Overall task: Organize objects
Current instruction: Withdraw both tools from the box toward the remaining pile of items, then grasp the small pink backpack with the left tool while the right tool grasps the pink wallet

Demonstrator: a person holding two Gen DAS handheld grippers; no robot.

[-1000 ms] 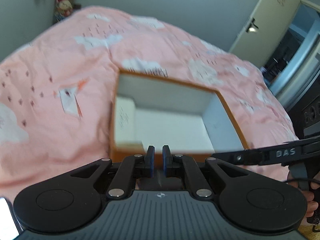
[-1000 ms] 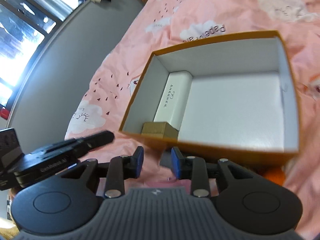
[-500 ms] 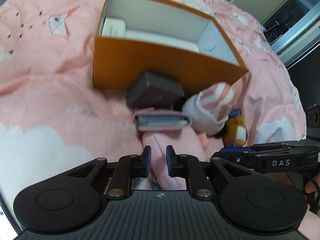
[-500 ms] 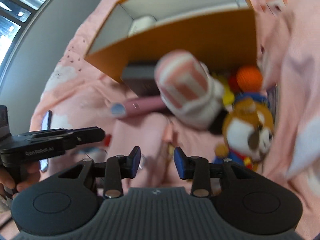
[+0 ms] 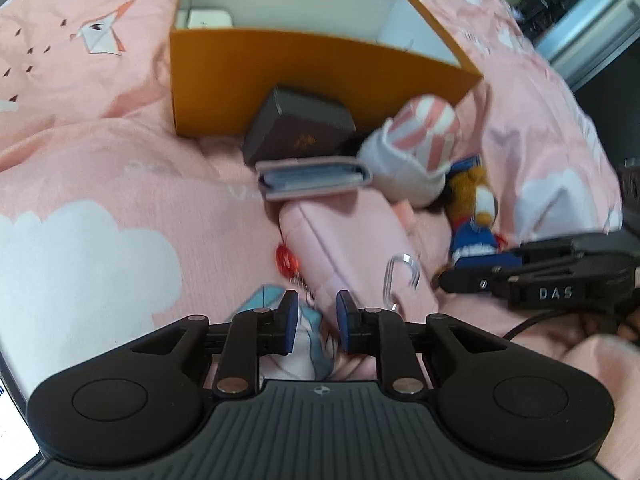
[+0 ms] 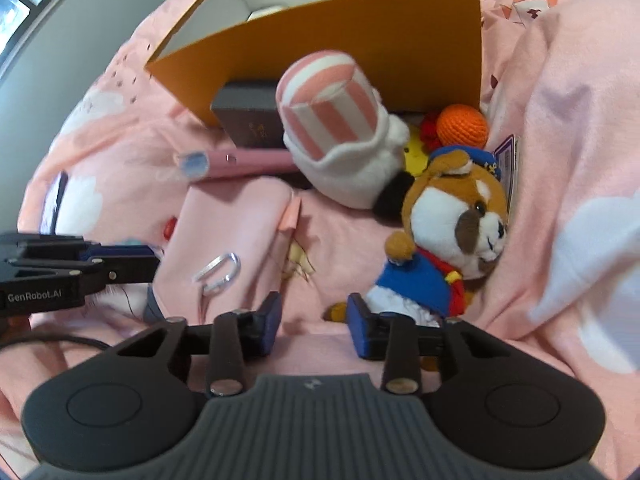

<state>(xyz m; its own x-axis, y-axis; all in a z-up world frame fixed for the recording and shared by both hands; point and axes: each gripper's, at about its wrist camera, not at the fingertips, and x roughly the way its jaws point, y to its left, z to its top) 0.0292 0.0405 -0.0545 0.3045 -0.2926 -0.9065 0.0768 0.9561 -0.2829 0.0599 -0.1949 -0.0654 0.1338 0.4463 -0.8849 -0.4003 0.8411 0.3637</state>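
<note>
Change: both views had dropped from the box interior to the pile in front of it; judged, picking was about to begin.
Bed: pink cloud-print duvet (image 5: 100,184) under everything.
Box: one orange cardboard box (image 5: 280,68), at 12 o'clock, holding one white item.
Pouch: one flat pink fabric pouch (image 5: 344,248) at centre.
Toys: one brown plush dog (image 6: 452,216) at 3 o'clock; one striped plush hat (image 6: 332,112); one orange crochet ball (image 6: 462,124).
Smaller: one dark case (image 5: 300,128); one pink wallet (image 5: 312,178); one clear carabiner (image 5: 396,276).
Grippers: left gripper (image 5: 313,316) slightly parted, empty; right gripper (image 6: 314,318) wider apart, empty.
</note>
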